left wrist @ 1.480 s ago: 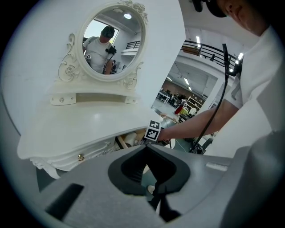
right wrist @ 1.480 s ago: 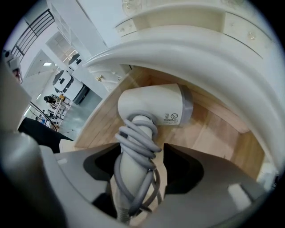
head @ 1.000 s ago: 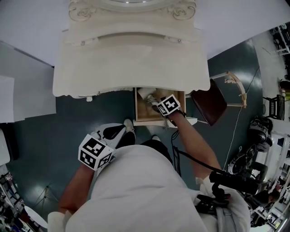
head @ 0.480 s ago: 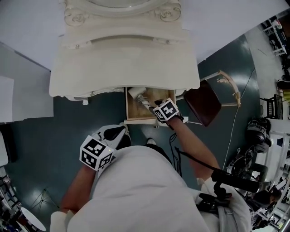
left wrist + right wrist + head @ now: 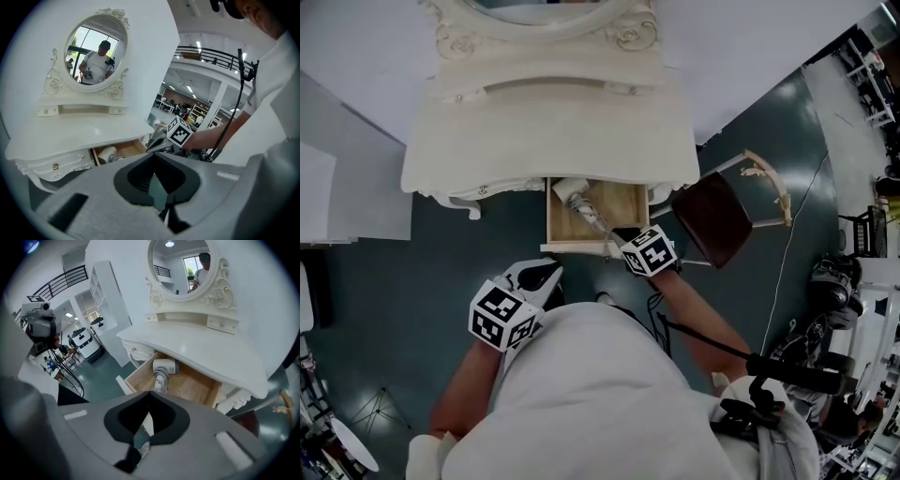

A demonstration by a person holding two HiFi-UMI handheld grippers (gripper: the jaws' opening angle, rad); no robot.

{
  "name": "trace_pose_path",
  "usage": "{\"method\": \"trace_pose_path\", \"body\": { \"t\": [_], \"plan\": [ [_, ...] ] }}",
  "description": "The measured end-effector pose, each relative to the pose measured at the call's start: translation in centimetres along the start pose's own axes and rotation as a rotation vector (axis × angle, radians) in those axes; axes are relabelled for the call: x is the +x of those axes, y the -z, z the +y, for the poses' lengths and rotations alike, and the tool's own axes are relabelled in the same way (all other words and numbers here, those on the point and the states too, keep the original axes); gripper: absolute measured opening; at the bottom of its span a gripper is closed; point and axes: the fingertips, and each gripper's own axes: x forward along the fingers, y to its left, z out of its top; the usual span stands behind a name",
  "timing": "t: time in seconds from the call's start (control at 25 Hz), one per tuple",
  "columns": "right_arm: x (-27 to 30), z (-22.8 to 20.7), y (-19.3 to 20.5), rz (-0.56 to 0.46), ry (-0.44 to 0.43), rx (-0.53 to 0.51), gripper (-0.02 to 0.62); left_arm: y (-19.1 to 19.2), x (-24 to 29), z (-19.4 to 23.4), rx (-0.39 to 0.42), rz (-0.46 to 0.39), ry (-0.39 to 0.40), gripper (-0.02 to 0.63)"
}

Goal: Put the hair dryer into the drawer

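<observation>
The white hair dryer [image 5: 575, 200] lies in the open wooden drawer [image 5: 577, 247] of the white dressing table [image 5: 544, 131], its cord wrapped on the handle. The right gripper view shows the hair dryer [image 5: 163, 367] at the drawer's back left. My right gripper [image 5: 617, 232] hangs over the drawer's front right corner, clear of the dryer. Its jaws have just been closing and now stand shut with nothing seen between them. My left gripper [image 5: 546, 275] is low on the left, in front of the drawer, shut and empty.
A chair with a dark brown seat [image 5: 712, 217] stands just right of the drawer. An oval mirror [image 5: 96, 51] tops the table. My own body fills the lower head view, and a cable [image 5: 703, 339] runs along my right arm. Dark teal floor lies around.
My right gripper has drawn back from inside the drawer to its front edge, leaving the hair dryer lying there. The left gripper keeps its place low on the left.
</observation>
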Motion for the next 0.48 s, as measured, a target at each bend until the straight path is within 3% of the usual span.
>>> {"method": "trace_pose_path", "body": {
  "t": [0.48],
  "plan": [
    [-7.4, 3.6, 5.9, -0.083, -0.091, -0.054, 0.002, 2.6, 2.0, -7.9, -0.026, -0.031, -0.082, -0.005]
  ]
}}
